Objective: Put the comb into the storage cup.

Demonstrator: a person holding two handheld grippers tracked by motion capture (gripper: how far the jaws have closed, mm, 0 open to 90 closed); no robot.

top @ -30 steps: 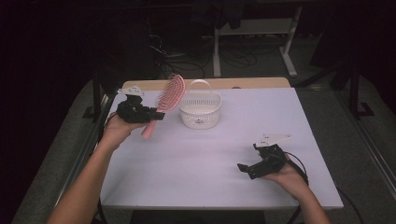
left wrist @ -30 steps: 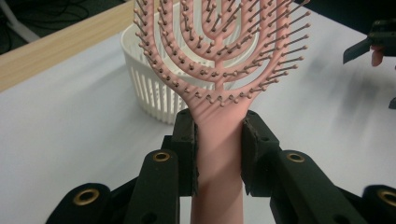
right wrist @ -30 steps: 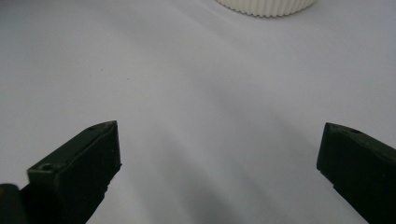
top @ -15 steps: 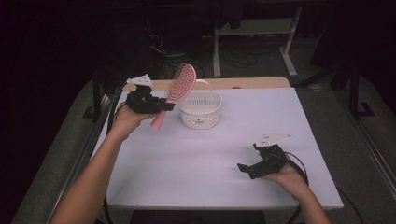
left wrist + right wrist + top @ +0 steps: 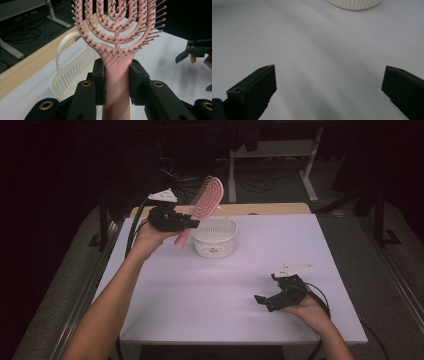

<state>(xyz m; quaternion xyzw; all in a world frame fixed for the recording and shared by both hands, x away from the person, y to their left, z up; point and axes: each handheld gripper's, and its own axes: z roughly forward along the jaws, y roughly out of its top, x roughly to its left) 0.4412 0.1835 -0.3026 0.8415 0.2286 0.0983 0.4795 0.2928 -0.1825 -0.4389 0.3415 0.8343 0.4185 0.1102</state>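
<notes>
Left gripper was up in the air just left of the white basket, jaws pinched on the handle of a pink vented hairbrush. In the left gripper view the left gripper had both pads pressed flat on the handle just under the brush head, hairbrush bristles facing the camera. In the high view the brush head tilted up and right, over the basket's back-left rim, not touching it; handle end stuck out below the jaws, left of the basket. Grey three-cornered plate sat on top of the gripper, cable trailing down toward the table's left edge.

Basket stood on the white tabletop near the far edge, left of centre, oval, slatted wall, looked empty as far as could be told. In the left gripper view the basket sat behind and left of the jaws, its loop handle up.

Right gripper rested low at the table's near right, well apart from the basket, in the person's right hand, pointing left. Jaws spread wide, nothing between them. In the right gripper view the right gripper showed bare tabletop between the two black jaws, and the basket's ribbed base at the top edge.
</notes>
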